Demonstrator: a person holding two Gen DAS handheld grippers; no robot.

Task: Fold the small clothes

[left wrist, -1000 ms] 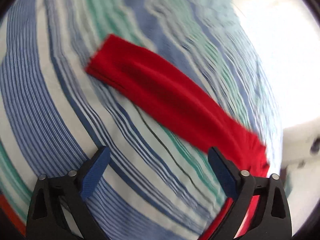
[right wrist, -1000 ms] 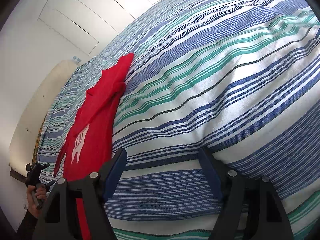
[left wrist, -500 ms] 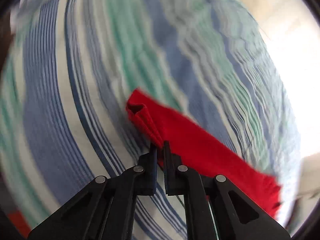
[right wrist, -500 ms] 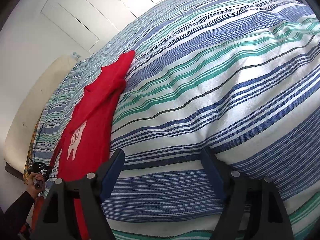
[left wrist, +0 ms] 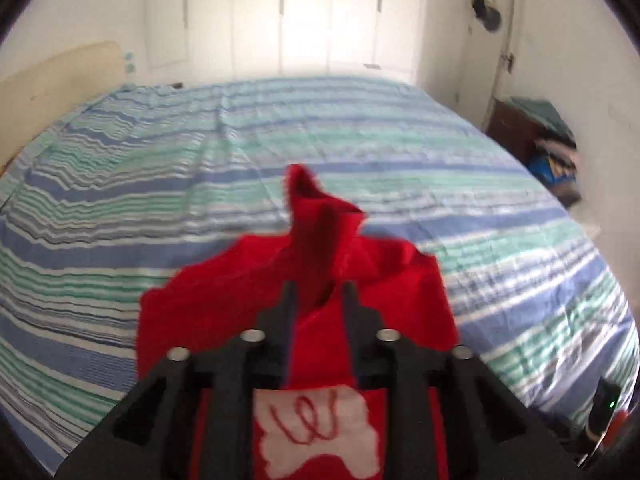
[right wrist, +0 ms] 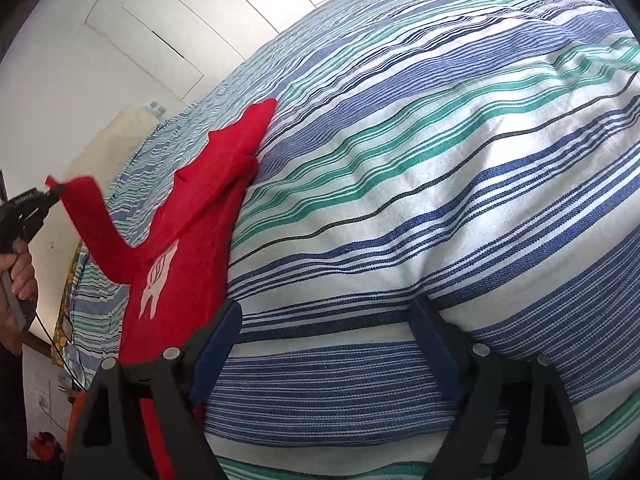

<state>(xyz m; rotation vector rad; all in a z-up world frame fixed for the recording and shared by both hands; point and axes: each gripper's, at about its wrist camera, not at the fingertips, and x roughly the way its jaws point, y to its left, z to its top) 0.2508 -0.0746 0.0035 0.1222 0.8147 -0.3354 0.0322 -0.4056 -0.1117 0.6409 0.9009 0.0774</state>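
A small red long-sleeved shirt (right wrist: 188, 240) with a white print (right wrist: 158, 280) lies on the striped bed cover (right wrist: 440, 160). My left gripper (left wrist: 318, 294) is shut on one red sleeve (left wrist: 316, 216) and holds it lifted above the shirt's body (left wrist: 192, 316); the print shows below the jaws (left wrist: 316, 436). In the right wrist view the left gripper (right wrist: 54, 192) pinches the sleeve's cuff, raised at the far left. My right gripper (right wrist: 328, 320) is open and empty, low over the cover, just right of the shirt's edge.
White wardrobe doors (left wrist: 280, 20) stand beyond the bed. A headboard (left wrist: 60, 80) is at the left. A dark cabinet with piled clothes (left wrist: 548, 140) stands by the right wall, next to a door (left wrist: 492, 40).
My left gripper closed on the red sleeve and lifted it up and over the shirt's body. The right gripper stayed open and barely moved.
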